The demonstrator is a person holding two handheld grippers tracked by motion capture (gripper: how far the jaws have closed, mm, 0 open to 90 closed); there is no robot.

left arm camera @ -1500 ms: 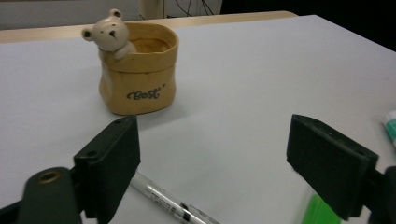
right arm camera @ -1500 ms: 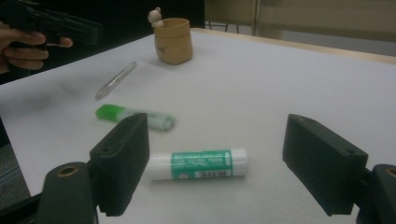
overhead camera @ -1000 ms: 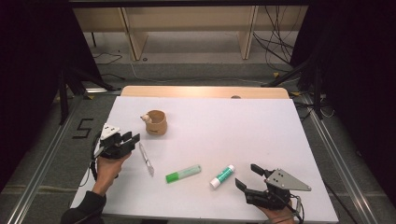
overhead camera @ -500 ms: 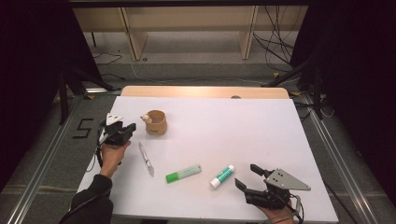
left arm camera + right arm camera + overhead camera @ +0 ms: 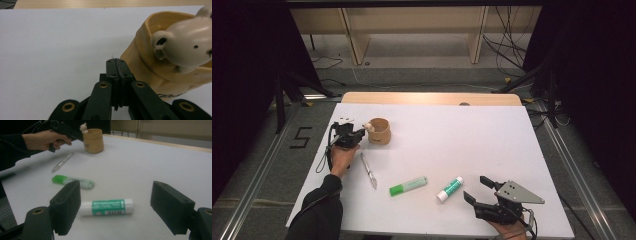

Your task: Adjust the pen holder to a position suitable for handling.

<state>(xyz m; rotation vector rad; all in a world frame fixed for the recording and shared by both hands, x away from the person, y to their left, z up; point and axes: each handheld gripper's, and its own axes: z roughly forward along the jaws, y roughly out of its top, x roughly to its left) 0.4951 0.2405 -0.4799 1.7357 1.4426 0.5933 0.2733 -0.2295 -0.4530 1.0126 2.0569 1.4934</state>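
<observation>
Left gripper: jaws pressed together with nothing between them, tips just beside the cup at its 9 o'clock; a hand holds it near the counter's left edge.
Cup: tan, round, smooth-walled, upright, with a glossy cream bear head on its rim; it stands in the counter's 10 o'clock area.
Right gripper: jaws spread wide and empty, low over the near edge at 5 o'clock, pointed at the glue stick.
Glue stick: white cylinder with a green label, lying flat between the jaws' lines, apart from both.
Highlighter: green, lying flat, near the glue stick at its 9 o'clock.
Pen: slim, clear, lying flat at the cup's 6 o'clock.
Counter: white, matte, flat; its centre and 3 o'clock side lie bare, with a pale wood strip along the far edge.
</observation>
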